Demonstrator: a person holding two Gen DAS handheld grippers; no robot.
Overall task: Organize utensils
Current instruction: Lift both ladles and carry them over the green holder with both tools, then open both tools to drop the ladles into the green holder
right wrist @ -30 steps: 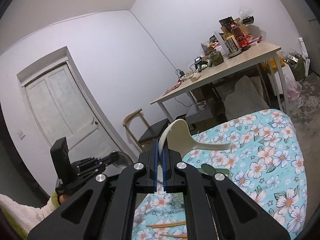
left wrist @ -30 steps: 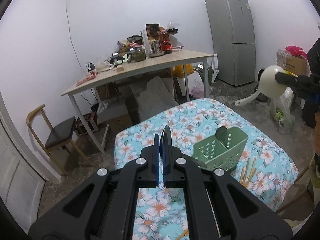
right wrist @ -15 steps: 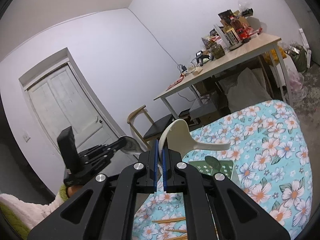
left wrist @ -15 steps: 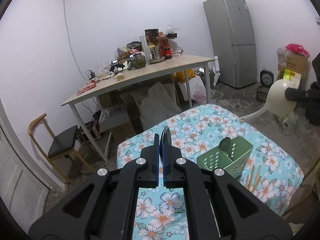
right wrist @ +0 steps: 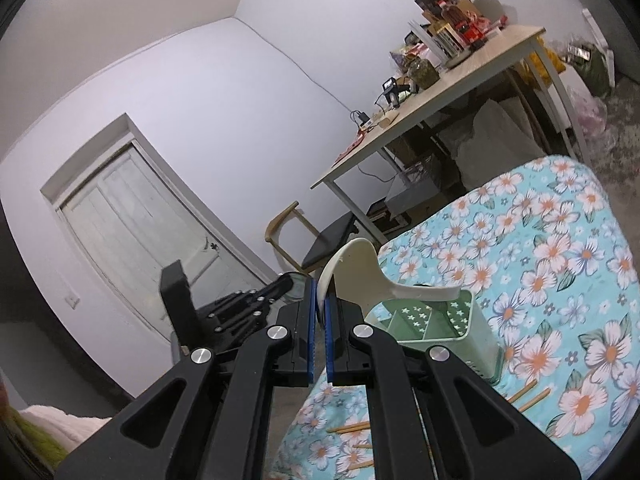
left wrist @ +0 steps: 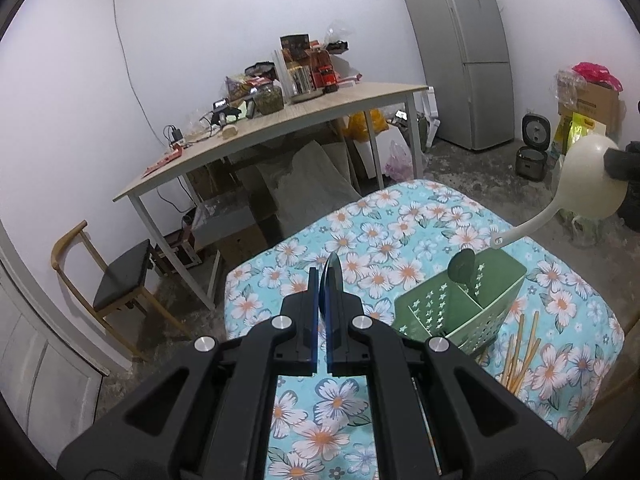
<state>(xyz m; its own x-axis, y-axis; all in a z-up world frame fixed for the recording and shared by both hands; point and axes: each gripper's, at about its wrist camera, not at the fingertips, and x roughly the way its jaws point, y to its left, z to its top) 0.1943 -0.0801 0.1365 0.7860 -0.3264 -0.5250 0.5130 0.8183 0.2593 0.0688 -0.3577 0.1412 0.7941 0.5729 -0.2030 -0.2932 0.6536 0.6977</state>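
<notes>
My left gripper (left wrist: 322, 312) is shut on a thin dark spoon (left wrist: 333, 276), held edge-on above the floral table. A green perforated utensil holder (left wrist: 464, 308) stands to its right, with a dark green spoon (left wrist: 462, 268) in it. My right gripper (right wrist: 319, 320) is shut on the bowl rim of a cream ladle (right wrist: 364, 268); its handle reaches over the holder (right wrist: 440, 320). In the left wrist view the ladle (left wrist: 588, 188) hangs above the holder, handle tip near its far rim. Wooden chopsticks (left wrist: 520, 356) lie beside the holder.
The table wears a turquoise floral cloth (left wrist: 400, 232). More chopsticks (right wrist: 528, 394) lie on it in the right wrist view. Behind stand a cluttered wooden desk (left wrist: 280, 120), a chair (left wrist: 116, 280), a grey fridge (left wrist: 464, 52) and a door (right wrist: 140, 232).
The right gripper has brought the ladle down and closer, so its handle is now over the holder. The left gripper has risen and pulled back a little with its spoon.
</notes>
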